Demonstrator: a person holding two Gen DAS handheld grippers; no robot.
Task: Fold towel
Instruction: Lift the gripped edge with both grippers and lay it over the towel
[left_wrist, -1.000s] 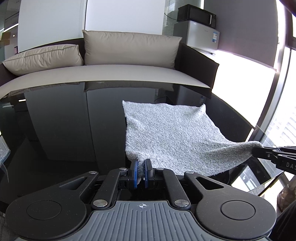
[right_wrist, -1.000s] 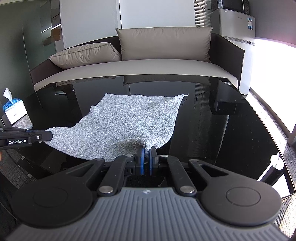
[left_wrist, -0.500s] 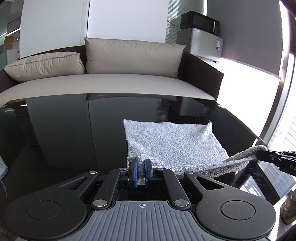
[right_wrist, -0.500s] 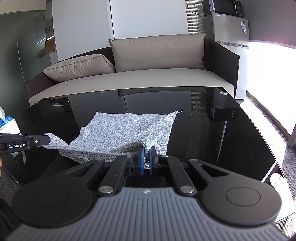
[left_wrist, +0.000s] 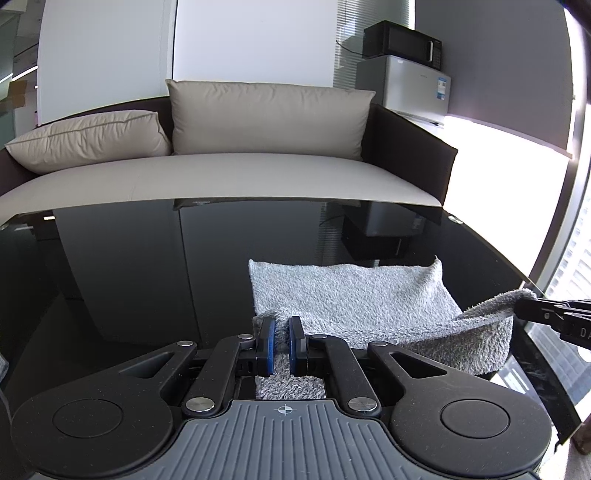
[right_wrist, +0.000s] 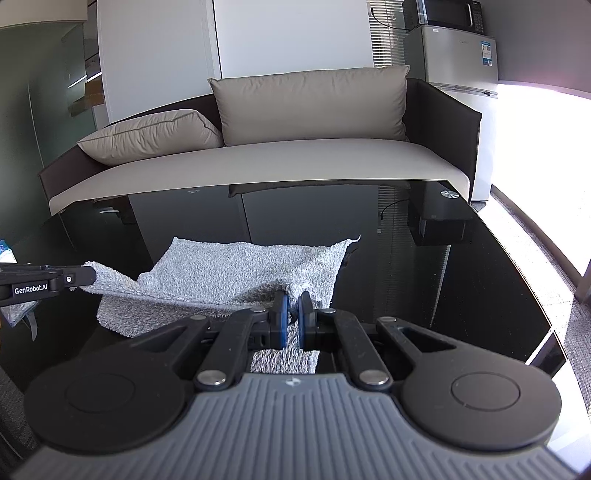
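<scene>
both tongs clenched on the towel (left_wrist: 354, 295), one near corner each: left tongs (left_wrist: 281, 341) on the left corner, right tongs (right_wrist: 291, 321) on the right one. the blue pads (left_wrist: 271, 343) pinch a bit of cloth, rest of that edge sags between the two tongs. far half of the towel lies flat on the black surface (left_wrist: 147, 277) just ahead of both tongs; the near half is lifted and arches over it. looks like mid-fold, near edge being carried toward the far edge.

to do it well, my read:
- keep both tongs level and the same way forward, else the fold line skews.
- hold a little sideways tension so the sag between the tongs doesn't touch down first and wrinkle.
- surface is glossy, far half may slide if dragged; go up and over, not along.
- lower near corners right onto the far corners, release only once the cloth rests.

sofa (right_wrist: 258, 162) beyond the surface, no concern.
</scene>
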